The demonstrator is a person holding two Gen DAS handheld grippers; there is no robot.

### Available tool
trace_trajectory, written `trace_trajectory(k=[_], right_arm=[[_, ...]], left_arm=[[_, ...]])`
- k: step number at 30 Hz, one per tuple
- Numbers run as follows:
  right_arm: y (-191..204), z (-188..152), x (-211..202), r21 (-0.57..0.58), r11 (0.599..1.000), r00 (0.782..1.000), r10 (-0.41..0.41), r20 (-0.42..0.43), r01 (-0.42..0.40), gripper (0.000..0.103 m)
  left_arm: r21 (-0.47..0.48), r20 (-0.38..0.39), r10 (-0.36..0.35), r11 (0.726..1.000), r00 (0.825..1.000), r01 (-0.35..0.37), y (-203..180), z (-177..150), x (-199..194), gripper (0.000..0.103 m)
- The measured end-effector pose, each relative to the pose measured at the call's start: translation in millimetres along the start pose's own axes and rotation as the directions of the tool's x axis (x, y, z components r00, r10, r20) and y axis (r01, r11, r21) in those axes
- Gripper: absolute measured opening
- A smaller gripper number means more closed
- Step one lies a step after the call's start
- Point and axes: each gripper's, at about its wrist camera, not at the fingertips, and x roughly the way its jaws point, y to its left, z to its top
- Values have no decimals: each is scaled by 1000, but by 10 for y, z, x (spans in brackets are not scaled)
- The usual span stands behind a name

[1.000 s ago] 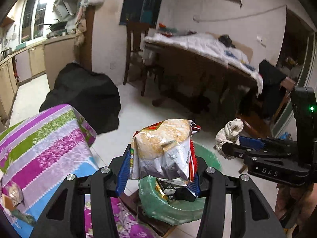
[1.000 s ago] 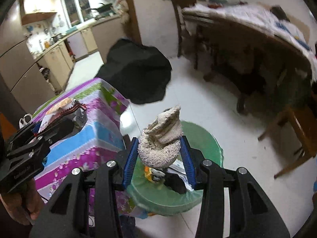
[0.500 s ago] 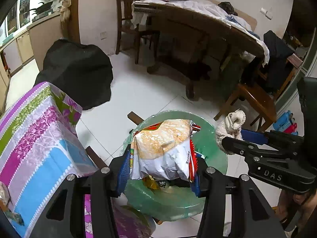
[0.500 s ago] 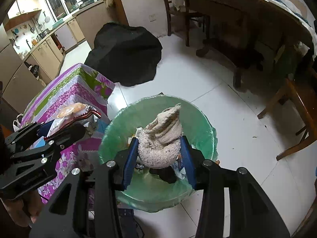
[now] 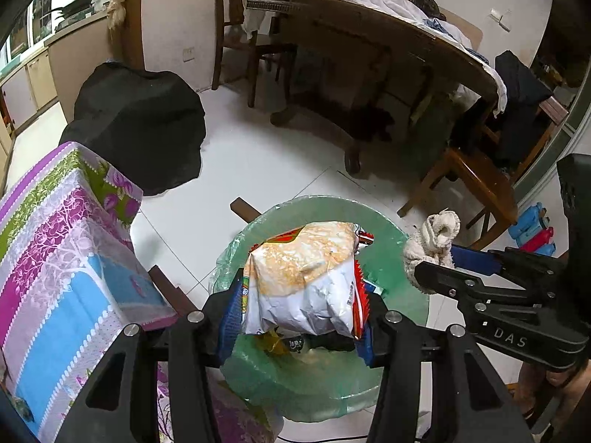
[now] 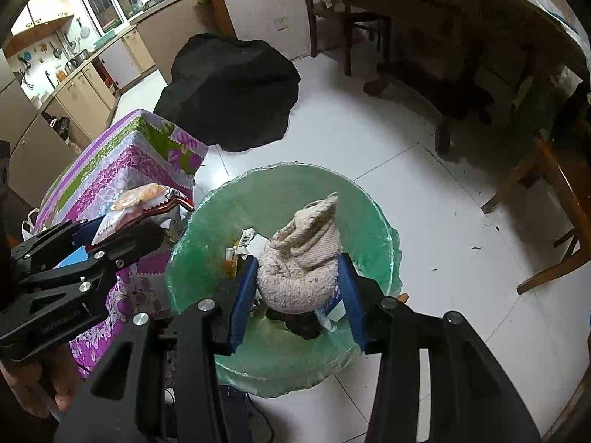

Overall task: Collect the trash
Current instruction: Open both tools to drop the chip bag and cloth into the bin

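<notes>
One crinkly foil snack bag [image 5: 301, 280] clamped in left gripper [image 5: 295, 317], one wadded knit rag [image 6: 301, 264] clamped in right gripper [image 6: 299, 295]; both over the round green-lined bin [image 6: 207, 229].

A table draped in a striped purple, green and blue floral cloth [image 5: 62, 258] stands on the white tiled floor [image 6: 443, 221]. Beyond it a crumpled black cover [image 5: 136, 125] hides some bulky object. A long wooden dining table [image 5: 369, 37] carries white fabric, with dark wooden chairs [image 5: 243, 37] alongside.
</notes>
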Motion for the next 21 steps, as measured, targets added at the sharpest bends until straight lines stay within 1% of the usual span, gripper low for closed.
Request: trace_trajectory(k=[4, 6, 7, 8, 10, 12, 21], right_arm=[[-3, 5, 14, -1, 1000, 1000, 2, -1, -2, 43], [-2, 0, 22, -4, 1000, 1000, 2, 0, -2, 44], [-3, -3, 28, -6, 1000, 1000, 2, 0, -2, 45], [-8, -5, 32, -9, 1000, 1000, -2, 0, 2, 45], [-21, -6, 41, -9, 1000, 1000, 0, 0, 0, 48], [-59, -13, 42, -3, 1000, 1000, -2, 6, 2, 50], [-174, -43, 70, 16, 1000, 1000, 3, 10, -3, 50]], left_arm=[[-1, 1, 9, 1000, 1000, -9, -22, -6, 36, 52], [-3, 2, 13, 1000, 1000, -13, -19, 1, 52, 56], [-5, 5, 14, 1000, 1000, -14, -19, 9, 59, 63], [-6, 9, 17, 1000, 1000, -17, -19, 12, 59, 74], [-7, 23, 26, 1000, 999, -25, -9, 18, 56, 84], [-12, 23, 27, 1000, 999, -27, 9, 19, 64, 85], [-14, 7, 41, 999, 999, -41, 68, -39, 144, 85]])
